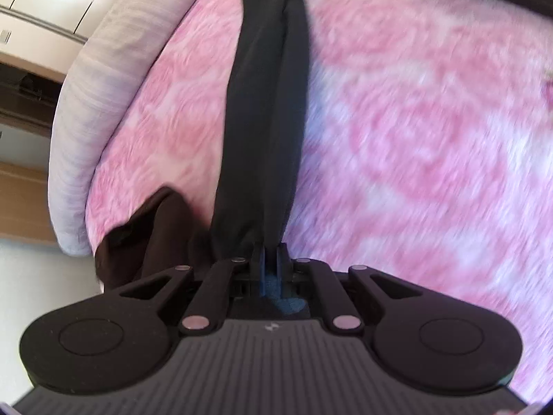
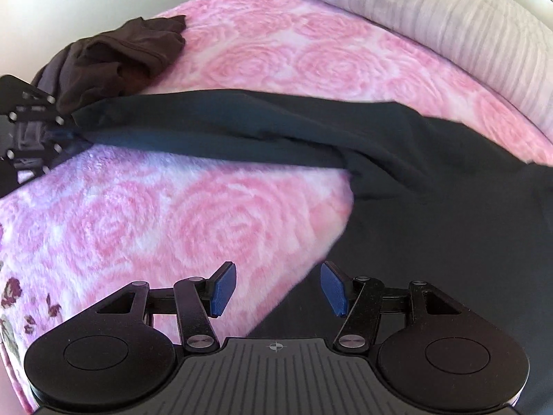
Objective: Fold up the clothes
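A black garment (image 2: 432,242) lies on a pink rose-patterned blanket (image 2: 172,224), and one long sleeve (image 2: 207,128) runs from it to the left. My left gripper (image 1: 271,252) is shut on the end of that sleeve (image 1: 266,121), which stretches straight away from its tips across the blanket (image 1: 414,138). In the right wrist view the left gripper (image 2: 52,131) shows at the left edge, holding the sleeve end. My right gripper (image 2: 278,276) stands open just above the blanket, at the garment's body edge, with nothing between its blue pads (image 2: 224,287).
A crumpled dark brown garment (image 2: 121,58) lies on the blanket close beside the left gripper, also seen as brown cloth (image 1: 145,238). A pale grey striped cover (image 2: 449,17) borders the blanket's far side. Wooden furniture and floor (image 1: 24,190) lie beyond the bed edge.
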Motion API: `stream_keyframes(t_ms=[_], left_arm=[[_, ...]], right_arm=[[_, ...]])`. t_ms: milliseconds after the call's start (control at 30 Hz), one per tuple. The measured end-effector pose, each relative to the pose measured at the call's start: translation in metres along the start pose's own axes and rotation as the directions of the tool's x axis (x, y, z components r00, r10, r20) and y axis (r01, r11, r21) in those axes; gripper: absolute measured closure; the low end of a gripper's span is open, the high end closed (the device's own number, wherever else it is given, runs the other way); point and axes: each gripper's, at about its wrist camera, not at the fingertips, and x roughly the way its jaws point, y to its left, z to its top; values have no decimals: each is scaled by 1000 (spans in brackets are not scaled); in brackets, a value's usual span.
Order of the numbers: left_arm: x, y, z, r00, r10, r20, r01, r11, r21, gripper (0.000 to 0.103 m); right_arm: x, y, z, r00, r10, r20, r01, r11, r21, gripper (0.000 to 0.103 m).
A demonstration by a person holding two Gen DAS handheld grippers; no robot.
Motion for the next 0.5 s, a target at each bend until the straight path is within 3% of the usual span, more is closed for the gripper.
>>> stream_keyframes(t_ms=[333,500], left_arm=[[-2,-7,-2,999,-41,-16,42,998,47,99],[-9,-14,2,997,-34,-69,33,999,-5,89]], right_arm=[[-25,-10,-39,998,-49,-50,53,994,94,45],[-50,-24,-71,995,-72,-68,83,982,171,45]])
